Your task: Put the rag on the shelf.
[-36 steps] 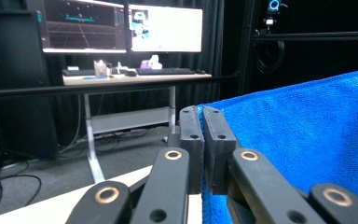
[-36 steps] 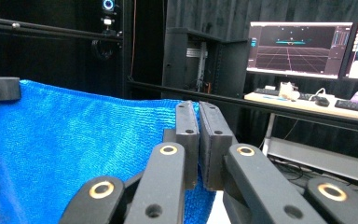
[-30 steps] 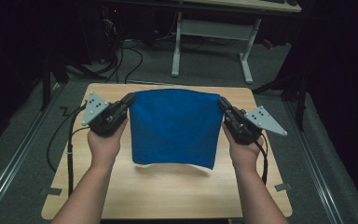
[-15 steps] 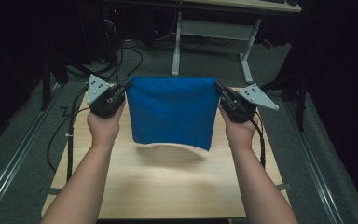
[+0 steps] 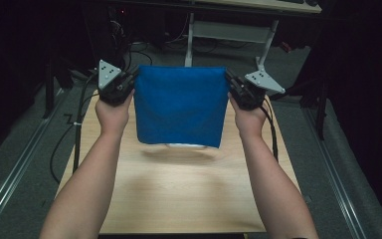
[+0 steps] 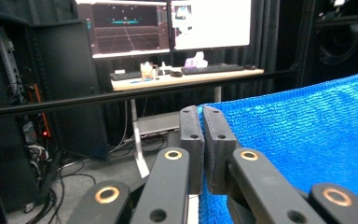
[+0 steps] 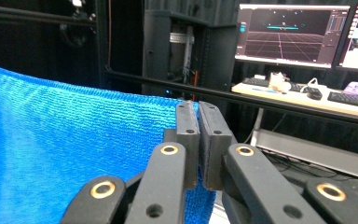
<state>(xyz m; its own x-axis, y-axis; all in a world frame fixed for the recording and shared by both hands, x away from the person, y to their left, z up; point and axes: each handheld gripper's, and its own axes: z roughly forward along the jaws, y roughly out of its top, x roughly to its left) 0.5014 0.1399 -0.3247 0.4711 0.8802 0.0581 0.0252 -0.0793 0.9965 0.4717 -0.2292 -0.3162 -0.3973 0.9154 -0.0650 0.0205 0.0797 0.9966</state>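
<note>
A blue knitted cloth [image 5: 181, 105] is held stretched above the pale wooden worktop [image 5: 179, 194], its top corners clamped by the left tool [image 5: 129, 82] and right tool [image 5: 233, 85].

Blue cloth [image 5: 181, 105] now higher, clear of table [image 5: 179, 194].

The right claw [image 7: 198, 140] has its jaws pressed together on the corner of a blue cloth [image 7: 74, 154]. The cloth stretches away to the left. Monitors [image 7: 291, 35] glow behind a cluttered desk [image 7: 303, 100].
</note>
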